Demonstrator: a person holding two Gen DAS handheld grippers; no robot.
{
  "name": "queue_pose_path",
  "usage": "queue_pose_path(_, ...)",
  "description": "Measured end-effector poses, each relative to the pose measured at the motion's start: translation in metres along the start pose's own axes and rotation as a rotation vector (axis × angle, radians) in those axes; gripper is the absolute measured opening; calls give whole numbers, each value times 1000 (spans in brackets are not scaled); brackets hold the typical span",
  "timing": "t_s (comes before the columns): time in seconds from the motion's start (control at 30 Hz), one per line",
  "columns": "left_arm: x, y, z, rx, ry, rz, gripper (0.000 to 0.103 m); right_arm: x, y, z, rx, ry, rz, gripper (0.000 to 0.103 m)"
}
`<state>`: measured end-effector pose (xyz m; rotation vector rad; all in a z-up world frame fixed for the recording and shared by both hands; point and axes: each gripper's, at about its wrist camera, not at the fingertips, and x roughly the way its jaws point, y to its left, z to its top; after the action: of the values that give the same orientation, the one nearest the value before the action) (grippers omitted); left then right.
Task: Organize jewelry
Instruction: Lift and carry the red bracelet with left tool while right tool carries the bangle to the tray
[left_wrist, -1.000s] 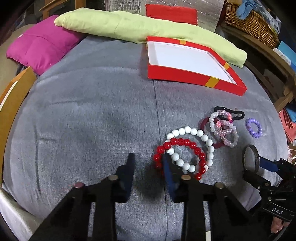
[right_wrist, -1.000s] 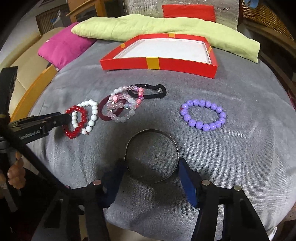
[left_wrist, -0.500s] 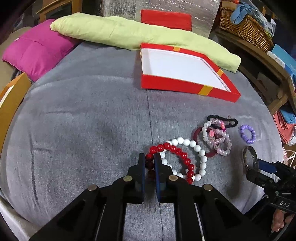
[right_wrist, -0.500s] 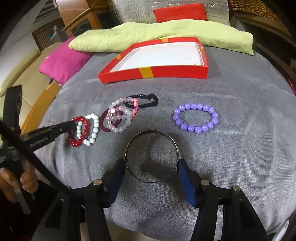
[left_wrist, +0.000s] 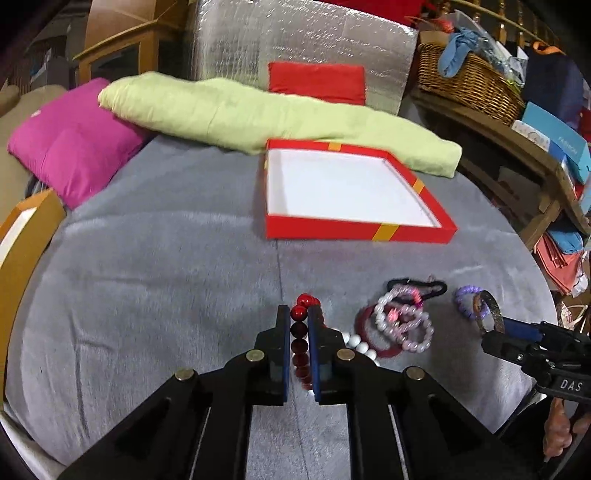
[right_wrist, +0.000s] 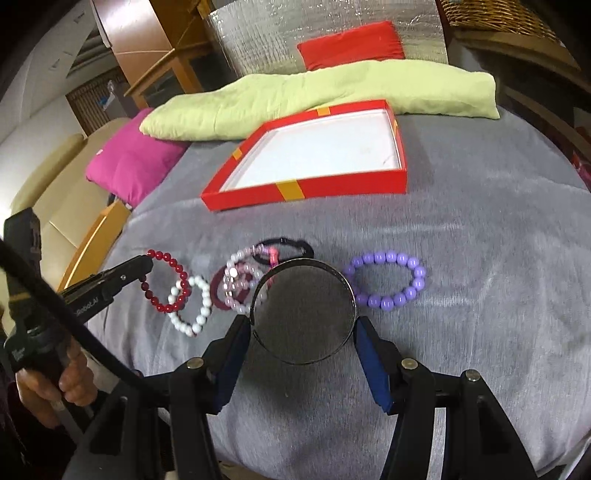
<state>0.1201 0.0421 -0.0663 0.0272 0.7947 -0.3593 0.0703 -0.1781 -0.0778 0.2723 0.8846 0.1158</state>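
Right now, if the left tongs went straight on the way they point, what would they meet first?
The left tongs, shut on the red bead bracelet, point down at bare grey cloth short of the red box. They would probably meet the cloth first; depth is unclear.

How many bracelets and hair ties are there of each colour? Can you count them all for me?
Red bead bracelet: 1
White bead bracelet: 1
Purple bead bracelet: 1
Pale pink bead bracelets: a tangle, about 2
Metal bangle: 1
Dark red hair tie: 1
Black hair tie: 1
Total: about 8
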Motion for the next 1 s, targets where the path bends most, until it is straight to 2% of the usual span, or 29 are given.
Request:
queue_pose_path(0.13,2,-6,19,25,-37,-5,9,3,3,17,-7,-34,-3,61)
queue_pose_path(0.3,15,-13,57,32,-85,-8,9,10,3,49,5,-92,-8,61)
queue_pose_path(0.57,52,-24,112,21,-126,-39,9,50,-17,119,95,-149,-29,61)
queue_pose_path(0.73,85,-30,129,35,-107,-44,9,89,-24,149,129,-124,-39,61)
queue_pose_path(0.87,114,-31,132,32,-38,-51,9,118,-31,156,153,-81,-52,62)
queue_pose_path(1.0,133,-33,129,36,16,-34,10,131,-36,158,163,-65,-63,62)
